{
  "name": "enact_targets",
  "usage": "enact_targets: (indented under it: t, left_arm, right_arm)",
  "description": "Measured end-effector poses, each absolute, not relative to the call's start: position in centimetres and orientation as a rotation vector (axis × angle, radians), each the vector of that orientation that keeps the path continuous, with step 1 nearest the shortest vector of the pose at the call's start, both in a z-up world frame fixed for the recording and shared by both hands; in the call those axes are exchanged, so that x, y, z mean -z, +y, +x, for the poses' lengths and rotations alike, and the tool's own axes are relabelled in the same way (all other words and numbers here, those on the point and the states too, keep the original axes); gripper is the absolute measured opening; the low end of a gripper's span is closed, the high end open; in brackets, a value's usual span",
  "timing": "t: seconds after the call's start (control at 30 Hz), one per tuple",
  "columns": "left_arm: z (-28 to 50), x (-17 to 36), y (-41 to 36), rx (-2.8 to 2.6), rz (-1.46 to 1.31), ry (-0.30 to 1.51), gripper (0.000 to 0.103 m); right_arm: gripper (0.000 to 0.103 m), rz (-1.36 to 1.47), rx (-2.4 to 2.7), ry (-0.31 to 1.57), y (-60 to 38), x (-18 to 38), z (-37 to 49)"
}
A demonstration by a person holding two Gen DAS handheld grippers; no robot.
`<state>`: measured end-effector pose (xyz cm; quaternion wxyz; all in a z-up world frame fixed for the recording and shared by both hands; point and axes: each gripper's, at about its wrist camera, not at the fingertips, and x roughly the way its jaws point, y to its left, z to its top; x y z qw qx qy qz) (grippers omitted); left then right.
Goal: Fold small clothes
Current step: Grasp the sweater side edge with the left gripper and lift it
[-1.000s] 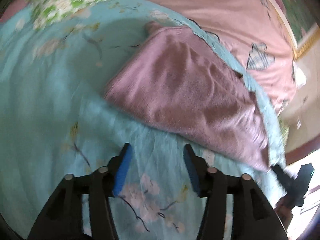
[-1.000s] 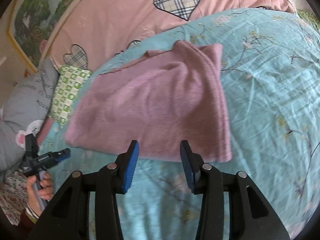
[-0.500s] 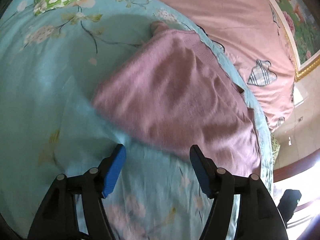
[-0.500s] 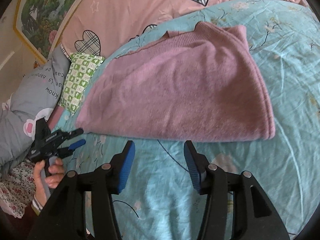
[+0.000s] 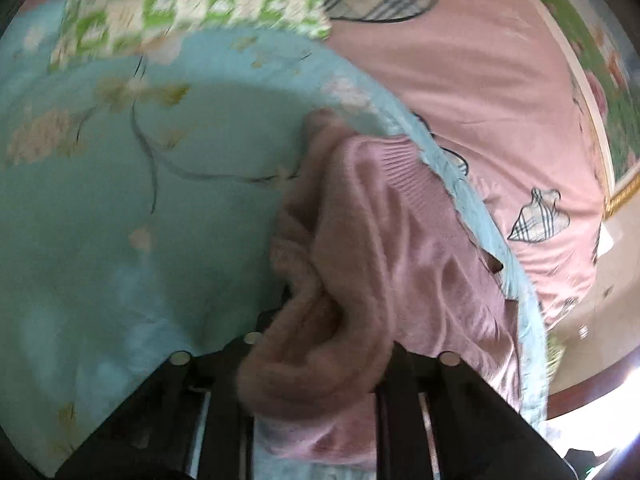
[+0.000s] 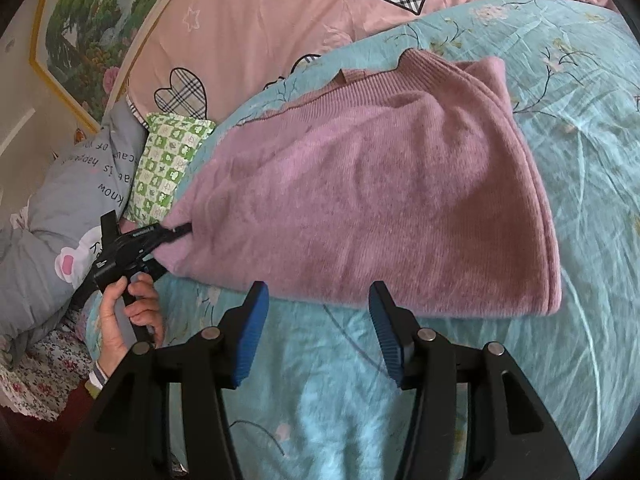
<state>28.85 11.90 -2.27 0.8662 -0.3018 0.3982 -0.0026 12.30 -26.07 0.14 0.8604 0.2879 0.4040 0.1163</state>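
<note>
A folded mauve knit sweater (image 6: 380, 200) lies on a light blue flowered sheet (image 6: 580, 160). In the right wrist view my left gripper (image 6: 178, 234) is shut on the sweater's left corner, held by a hand. In the left wrist view the sweater (image 5: 360, 272) bunches up over the fingers and hides the tips. My right gripper (image 6: 316, 332) is open and empty, its blue pads just short of the sweater's near edge.
A pink quilt with plaid hearts (image 6: 280, 20) lies behind the sheet. A green checked pillow (image 6: 168, 164) and a grey printed pillow (image 6: 60, 208) sit at the left. A framed picture (image 6: 80, 32) hangs on the wall.
My left gripper moved in and closed on the sweater's left corner, bunching the cloth. My right gripper stayed open near the front edge, coming slightly closer.
</note>
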Motion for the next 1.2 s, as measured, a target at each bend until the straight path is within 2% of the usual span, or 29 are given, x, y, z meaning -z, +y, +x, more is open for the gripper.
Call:
enact_targets:
  t: [0.17, 0.3, 0.47, 0.63, 1.03, 1.13, 1.2]
  left_arm:
    - [28.0, -2.9, 6.4, 0.152, -0.499, 0.749, 0.008]
    - [27.3, -6.2, -1.3, 0.358, -0.377, 0.733, 0.008]
    - [26.7, -2.9, -11.6, 0.500, -0.188, 0.835, 0.008]
    - [26.9, 0.7, -13.4, 0.506, -0.214, 0.918, 0.007]
    - [25.7, -0.4, -12.4, 0.521, -0.199, 0.881, 0.008]
    - [25.2, -1.1, -12.7, 0.513, -0.190, 0.882, 0.008]
    - [24.7, -2.3, -12.8, 0.525, -0.186, 0.858, 0.008]
  right_arm:
    - [0.053, 0.647, -0.229, 0.814, -28.0, -0.4, 13.1]
    - [0.053, 0.695, -0.204, 0.767, -30.6, -1.2, 13.5]
    - [0.054, 0.749, -0.189, 0.731, -33.6, -1.7, 14.2]
    - [0.054, 0.808, -0.234, 0.780, -34.5, -0.5, 17.0]
    - [0.053, 0.817, -0.403, 0.821, -30.6, 0.3, 27.9]
    - [0.015, 0.794, -0.439, 0.885, -28.8, 0.8, 30.0]
    - [0.014, 0.779, -0.448, 0.856, -28.6, -0.3, 29.9]
